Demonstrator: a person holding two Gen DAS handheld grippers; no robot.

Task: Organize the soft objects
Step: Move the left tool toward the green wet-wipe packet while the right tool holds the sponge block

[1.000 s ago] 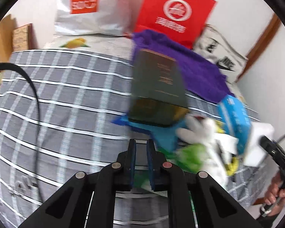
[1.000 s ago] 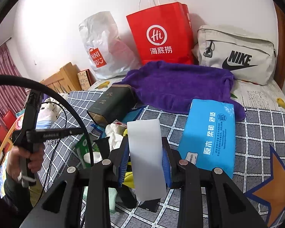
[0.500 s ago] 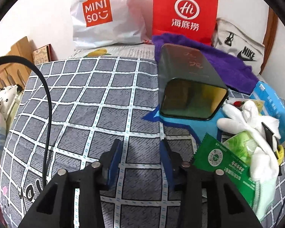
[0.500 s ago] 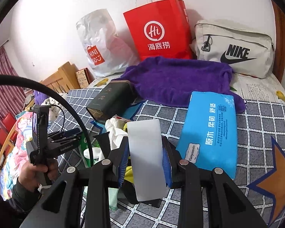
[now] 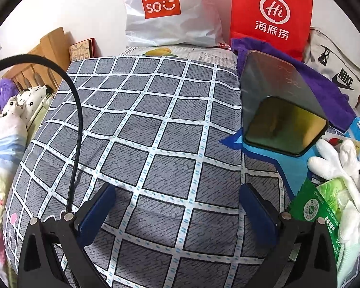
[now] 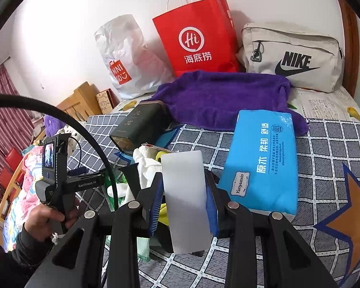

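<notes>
Left wrist view: the left gripper (image 5: 177, 206) is held wide open and empty above a bare stretch of the grey checked bedspread (image 5: 144, 124), a printed woven cloth. A dark smooth-sided tin (image 5: 280, 105) with a glossy gold end lies to the right, beside a heap of a white cloth glove (image 5: 343, 168) and crinkled green packets (image 5: 324, 206); the sorting is judged barely begun. Right wrist view: the right gripper (image 6: 183, 204) is closed on a flat white block (image 6: 187, 201), matte and rectangular, raised over the heap. Still unsorted on the bed are noted a soft blue tissue pack (image 6: 261, 165), just beside the block, and a rumpled purple towel (image 6: 228, 96), plush, behind it.
</notes>
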